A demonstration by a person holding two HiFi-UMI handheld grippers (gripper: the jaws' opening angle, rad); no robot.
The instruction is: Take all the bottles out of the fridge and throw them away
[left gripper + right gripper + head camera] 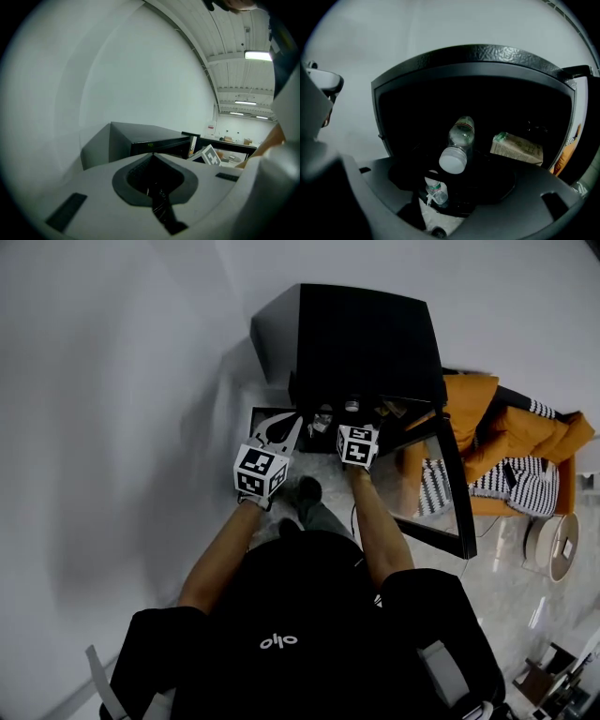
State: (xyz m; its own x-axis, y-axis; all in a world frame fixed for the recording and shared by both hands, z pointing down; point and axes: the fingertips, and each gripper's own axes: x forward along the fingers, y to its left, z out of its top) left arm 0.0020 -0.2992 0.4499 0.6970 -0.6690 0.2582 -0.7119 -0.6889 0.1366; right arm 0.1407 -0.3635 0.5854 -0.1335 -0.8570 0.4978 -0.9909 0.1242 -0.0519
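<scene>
The black fridge (366, 334) stands with its glass door (441, 484) swung out to the right. A clear bottle (459, 138) with a white cap lies inside, cap end toward me, in the gap between the spread jaws of my right gripper (457, 172), whose pads do not press on it. A smaller bottle (436, 190) shows lower down, beneath the jaws. In the head view my right gripper (354, 427) points into the fridge mouth. My left gripper (286, 427) hangs to its left, shut and empty, and looks up past the fridge (140, 138) at the wall.
A green-and-tan carton (517, 147) sits in the fridge to the right of the bottle. Beyond the door are an orange sofa (506, 423) with a striped cloth (511, 479) and a round stool (553, 545). A white wall runs along the left.
</scene>
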